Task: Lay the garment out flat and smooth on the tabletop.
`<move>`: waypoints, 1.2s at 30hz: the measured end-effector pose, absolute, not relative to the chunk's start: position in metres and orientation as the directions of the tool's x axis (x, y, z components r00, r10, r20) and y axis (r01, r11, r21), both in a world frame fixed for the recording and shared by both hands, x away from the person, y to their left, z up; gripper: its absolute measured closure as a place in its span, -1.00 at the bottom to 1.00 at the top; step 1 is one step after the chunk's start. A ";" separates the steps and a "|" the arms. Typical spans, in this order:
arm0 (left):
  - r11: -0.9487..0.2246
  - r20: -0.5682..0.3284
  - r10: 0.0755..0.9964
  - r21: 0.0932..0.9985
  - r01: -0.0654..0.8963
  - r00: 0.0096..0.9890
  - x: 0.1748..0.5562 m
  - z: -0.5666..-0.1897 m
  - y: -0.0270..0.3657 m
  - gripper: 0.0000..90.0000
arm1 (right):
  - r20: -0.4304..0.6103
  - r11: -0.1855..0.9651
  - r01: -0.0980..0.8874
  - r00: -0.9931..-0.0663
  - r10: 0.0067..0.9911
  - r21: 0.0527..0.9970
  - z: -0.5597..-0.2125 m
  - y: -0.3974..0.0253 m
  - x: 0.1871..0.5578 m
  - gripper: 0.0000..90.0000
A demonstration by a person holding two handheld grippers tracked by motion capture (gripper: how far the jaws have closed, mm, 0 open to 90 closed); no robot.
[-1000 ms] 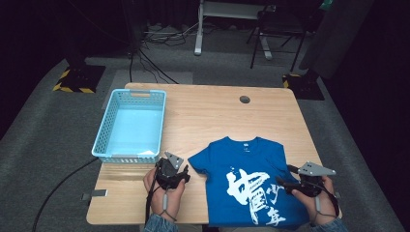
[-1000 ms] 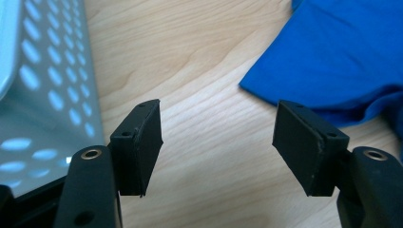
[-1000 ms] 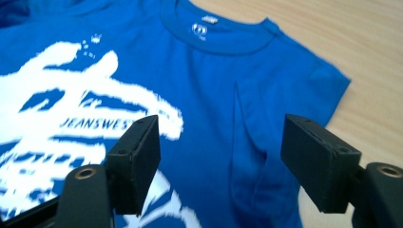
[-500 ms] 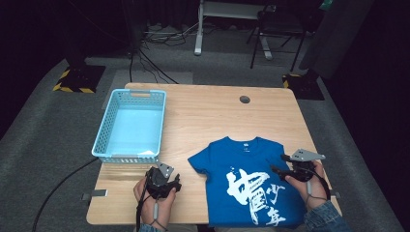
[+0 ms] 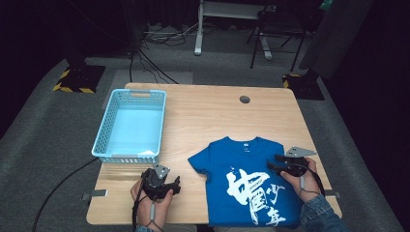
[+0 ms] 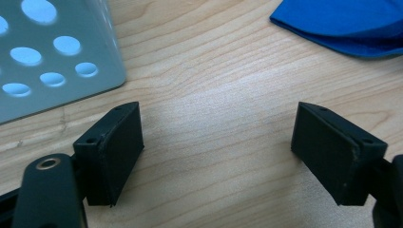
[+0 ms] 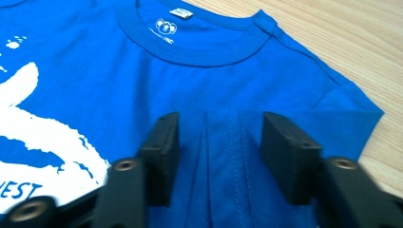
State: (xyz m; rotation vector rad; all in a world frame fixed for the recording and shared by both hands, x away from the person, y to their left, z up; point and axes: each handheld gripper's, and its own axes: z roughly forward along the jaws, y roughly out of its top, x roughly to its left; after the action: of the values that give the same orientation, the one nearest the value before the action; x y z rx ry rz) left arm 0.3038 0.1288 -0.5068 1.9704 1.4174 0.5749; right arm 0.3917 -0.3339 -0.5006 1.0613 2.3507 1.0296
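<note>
My left gripper point(image 5: 162, 183) has slid back toward me since a moment ago, away from the shirt point(image 5: 251, 186), and my right gripper point(image 5: 285, 164) has moved in over the shirt's sleeve.

From up high I see both hands, the whole shirt and the basket point(image 5: 126, 126). The left gripper view shows its jaws wide apart over bare wood, holding nothing, with a corner of the basket point(image 6: 52, 57) and a bit of the shirt point(image 6: 347, 23) past them. The right gripper view shows its jaws partly open, one on each side of a small fold in the cloth point(image 7: 223, 156) by the sleeve seam. I see the collar point(image 7: 199, 47) and its little tag too.

The shirt lies flat on the near right part of the table point(image 5: 212, 116), front up.

The table is pale wood with a round hole near the far edge. The floor is grey carpet, and the room behind is dark, with cables and a stand.

The shirt is soft blue cloth with big white marks. The basket is light blue plastic with holes in its walls.
</note>
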 end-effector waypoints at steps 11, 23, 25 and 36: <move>-0.220 -0.014 0.945 0.711 0.668 0.327 0.304 -0.507 0.129 -0.62 | -0.085 0.447 0.470 -0.611 0.787 0.761 -0.491 -0.338 0.389 0.98; -0.220 -0.016 0.944 0.711 0.667 0.329 0.304 -0.507 0.129 -0.62 | -0.071 0.364 0.470 -0.532 0.844 0.804 -0.468 -0.377 0.386 0.98; -0.219 -0.016 0.945 0.712 0.667 0.328 0.304 -0.507 0.129 -0.62 | -0.061 0.347 0.479 -0.515 0.855 0.806 -0.467 -0.385 0.386 0.97; -0.226 -0.012 0.943 0.712 0.664 0.334 0.304 -0.507 0.125 -0.60 | -0.039 0.213 0.552 -0.311 0.950 0.806 -0.478 -0.437 0.364 0.38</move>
State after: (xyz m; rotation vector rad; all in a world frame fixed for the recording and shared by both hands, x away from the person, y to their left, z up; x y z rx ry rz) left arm 0.3043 0.1253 -0.5067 1.9777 1.4054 0.5741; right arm 0.3642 -0.4372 -0.4782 1.3847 1.9501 0.9549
